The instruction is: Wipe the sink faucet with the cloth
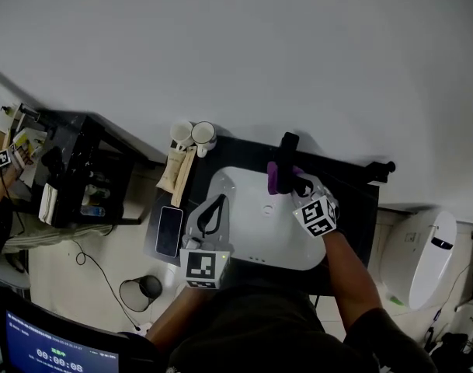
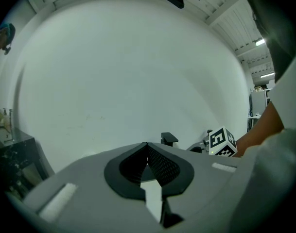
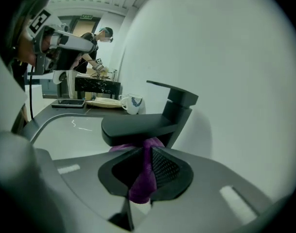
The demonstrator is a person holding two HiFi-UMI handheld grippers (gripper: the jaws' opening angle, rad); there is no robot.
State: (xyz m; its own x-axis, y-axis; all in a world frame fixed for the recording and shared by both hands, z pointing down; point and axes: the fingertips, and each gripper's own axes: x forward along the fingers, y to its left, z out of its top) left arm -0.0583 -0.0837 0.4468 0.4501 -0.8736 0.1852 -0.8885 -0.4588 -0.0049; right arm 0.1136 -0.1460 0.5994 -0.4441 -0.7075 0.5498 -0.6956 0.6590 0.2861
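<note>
Though its shelves are too dim to read, a black rack (image 1: 81, 169) stands at far left, apart from the dark counter (image 1: 359, 208). A phone (image 1: 169, 231) lies flat on the counter's left end, just beside the white sink (image 1: 255, 235). Behind it, two white mugs (image 1: 203, 135) sit side by side against the wall.

The left gripper (image 1: 218, 200) hangs over the sink's left rim. Its jaws are pressed together at the tips and carry nothing; its own view looks at bare wall.

At the back of the sink, right of centre, the black faucet (image 1: 287, 150) rises from the counter, its flat spout reaching out over the basin. The purple cloth (image 1: 274, 176) is bunched against the spout, tucked up under it and touching its underside, as the right gripper view shows.

The right gripper (image 3: 147, 152) has its jaws clamped on the cloth, a fold of it hanging down between the pads, and the tips sit just below the spout.

Farther right, past the counter's end, stands what looks like a white toilet (image 1: 422, 259).
</note>
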